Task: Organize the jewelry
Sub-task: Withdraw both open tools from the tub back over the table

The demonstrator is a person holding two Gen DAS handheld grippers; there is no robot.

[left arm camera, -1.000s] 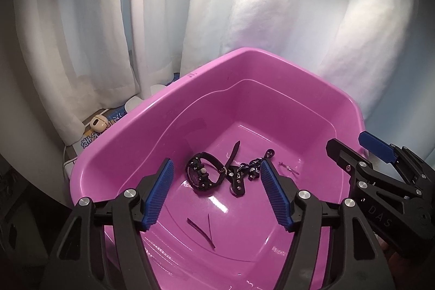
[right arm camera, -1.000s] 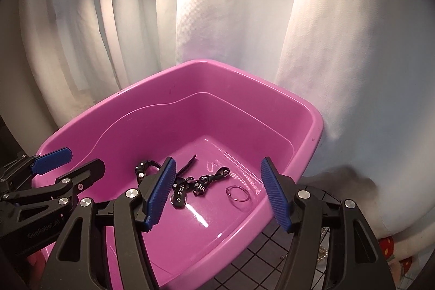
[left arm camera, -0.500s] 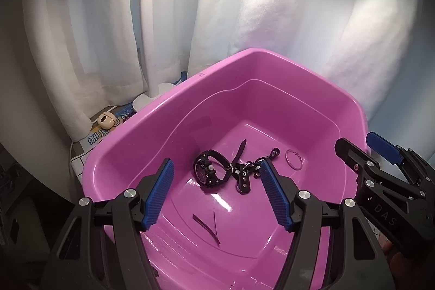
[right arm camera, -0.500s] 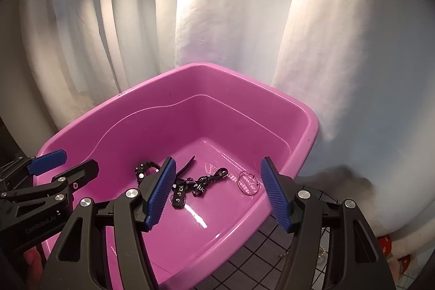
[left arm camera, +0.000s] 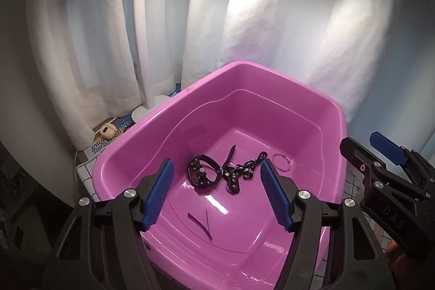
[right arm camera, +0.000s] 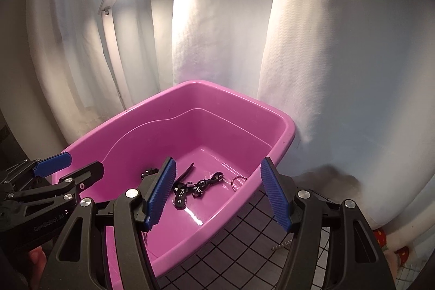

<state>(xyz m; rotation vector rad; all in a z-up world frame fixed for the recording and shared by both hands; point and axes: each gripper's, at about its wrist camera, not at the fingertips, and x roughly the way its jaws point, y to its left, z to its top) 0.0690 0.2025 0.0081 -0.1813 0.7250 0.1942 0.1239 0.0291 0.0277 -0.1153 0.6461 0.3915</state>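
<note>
Both the left tool (left arm camera: 217,193) and right tool (right arm camera: 217,190) hovered wide apart and empty over the pink tub (left arm camera: 272,78), where a black studded strap (left arm camera: 202,173) and thin hoop (left arm camera: 281,162) lay on its floor.

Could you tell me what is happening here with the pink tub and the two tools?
A person holds a tool in each hand above a pink tub. Both the left tool and the right tool are open and hold nothing. On the tub's floor lie a black studded strap with a short chain, a thin hoop ring beside it, and two loose dark strips nearer the camera. Nothing is gripped yet.
</note>
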